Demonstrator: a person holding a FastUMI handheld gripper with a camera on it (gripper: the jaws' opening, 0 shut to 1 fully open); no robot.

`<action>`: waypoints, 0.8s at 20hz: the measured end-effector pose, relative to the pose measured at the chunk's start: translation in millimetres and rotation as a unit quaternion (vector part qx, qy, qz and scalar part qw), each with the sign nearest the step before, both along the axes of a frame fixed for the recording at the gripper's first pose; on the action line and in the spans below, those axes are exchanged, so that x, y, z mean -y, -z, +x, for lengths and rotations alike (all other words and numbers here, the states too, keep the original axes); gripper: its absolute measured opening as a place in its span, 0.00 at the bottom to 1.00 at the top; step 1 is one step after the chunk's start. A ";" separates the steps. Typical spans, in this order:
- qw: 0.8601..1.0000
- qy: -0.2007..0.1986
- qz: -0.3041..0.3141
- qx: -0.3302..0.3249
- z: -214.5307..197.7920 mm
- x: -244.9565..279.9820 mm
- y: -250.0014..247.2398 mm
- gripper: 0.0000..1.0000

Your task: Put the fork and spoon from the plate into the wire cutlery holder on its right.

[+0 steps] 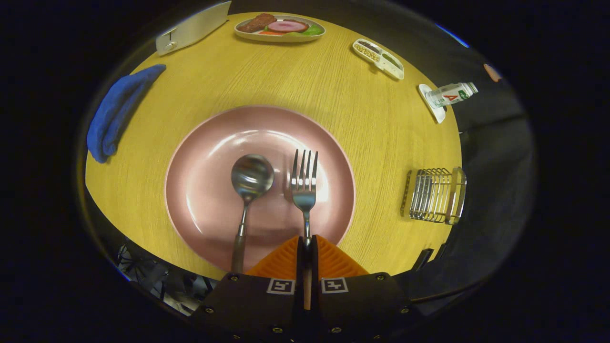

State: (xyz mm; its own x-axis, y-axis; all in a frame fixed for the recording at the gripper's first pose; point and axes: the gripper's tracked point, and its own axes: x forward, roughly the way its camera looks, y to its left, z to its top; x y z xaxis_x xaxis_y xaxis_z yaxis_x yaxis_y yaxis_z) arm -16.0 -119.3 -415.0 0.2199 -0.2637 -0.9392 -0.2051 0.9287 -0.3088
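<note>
A pink plate (205, 157) lies on the round wooden table just ahead of my fingers. A metal spoon (251, 177) rests on it, bowl pointing away, its handle running back to the left of my fingers. The metal fork (305, 183) lies to the spoon's right, tines pointing away. My gripper (307, 244) is shut on the fork's handle, which runs back between the two fingers. The wire cutlery holder (434, 195) stands on the table to the right of the plate, near the table's edge.
A blue cloth (119, 109) lies at the table's left edge. Beyond the plate are a white box (193, 28), a dish of play food (280, 28), a small divided tray (379, 58), and a bottle (450, 94) lying on a white saucer at the far right.
</note>
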 end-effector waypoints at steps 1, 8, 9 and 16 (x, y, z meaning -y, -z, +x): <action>1.000 0.003 -0.004 0.007 2.5 2.4 -6.5 0.06; 0.998 0.036 -0.028 0.044 15.3 28.1 -50.4 0.06; 0.998 0.044 -0.029 0.047 15.6 33.3 -53.8 0.06; 0.993 0.102 -0.035 0.056 14.2 77.2 -73.5 0.06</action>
